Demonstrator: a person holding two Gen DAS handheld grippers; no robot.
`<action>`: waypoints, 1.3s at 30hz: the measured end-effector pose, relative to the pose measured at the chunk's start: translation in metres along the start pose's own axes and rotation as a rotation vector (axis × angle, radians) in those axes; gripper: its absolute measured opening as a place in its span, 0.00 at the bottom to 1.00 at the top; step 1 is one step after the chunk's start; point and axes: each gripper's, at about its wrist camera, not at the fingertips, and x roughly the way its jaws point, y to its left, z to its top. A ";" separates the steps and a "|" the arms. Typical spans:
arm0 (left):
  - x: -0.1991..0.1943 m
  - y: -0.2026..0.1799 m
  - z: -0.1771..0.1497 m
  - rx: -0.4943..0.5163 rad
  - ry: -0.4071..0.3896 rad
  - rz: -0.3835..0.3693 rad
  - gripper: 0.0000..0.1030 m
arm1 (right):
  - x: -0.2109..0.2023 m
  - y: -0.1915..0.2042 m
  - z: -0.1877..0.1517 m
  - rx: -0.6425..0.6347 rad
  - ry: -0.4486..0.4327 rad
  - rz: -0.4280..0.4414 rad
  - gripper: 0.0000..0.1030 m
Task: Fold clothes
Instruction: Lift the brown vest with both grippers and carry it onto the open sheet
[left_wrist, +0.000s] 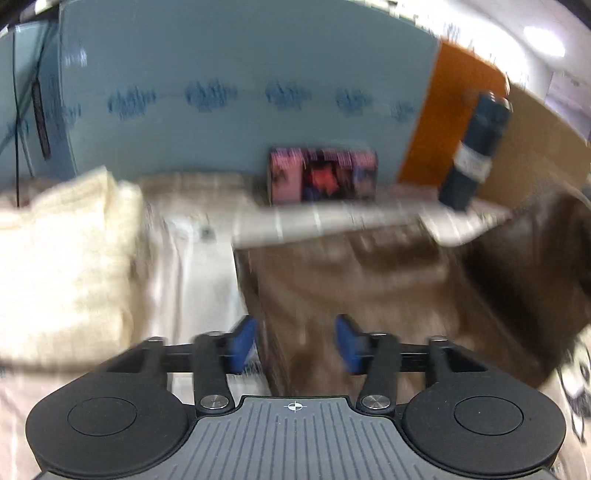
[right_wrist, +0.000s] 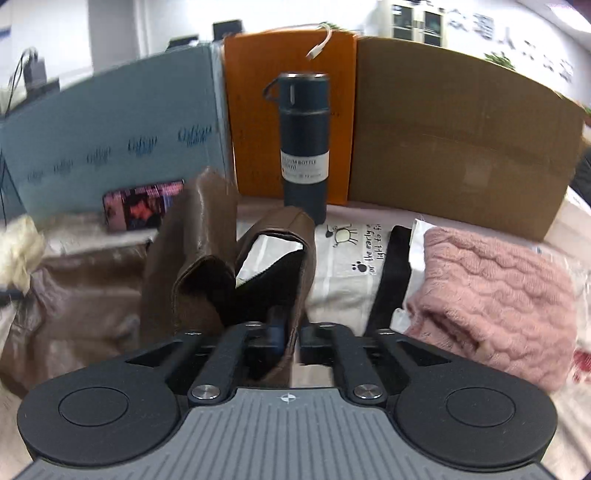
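Note:
A brown leather-like garment lies spread on the table ahead of my left gripper, which is open and empty just above its near left edge; this view is motion-blurred. In the right wrist view my right gripper is shut on a fold of the same brown garment and holds it lifted, so the cloth stands up in front of the camera with its dark lining and a white label showing.
A cream knit garment lies at the left. A pink knit sweater lies at the right on a printed white cloth. A dark vacuum bottle, a phone, orange and cardboard boxes and a blue board stand behind.

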 end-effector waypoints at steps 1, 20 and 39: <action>0.005 0.003 0.008 -0.011 -0.007 -0.008 0.60 | 0.000 -0.001 -0.001 -0.021 -0.005 -0.026 0.54; 0.055 0.012 0.034 -0.224 0.050 -0.306 0.62 | 0.074 -0.032 0.046 0.199 0.212 0.517 0.79; 0.078 0.013 0.032 -0.239 0.061 -0.284 0.62 | 0.064 -0.026 0.082 0.290 0.221 0.724 0.80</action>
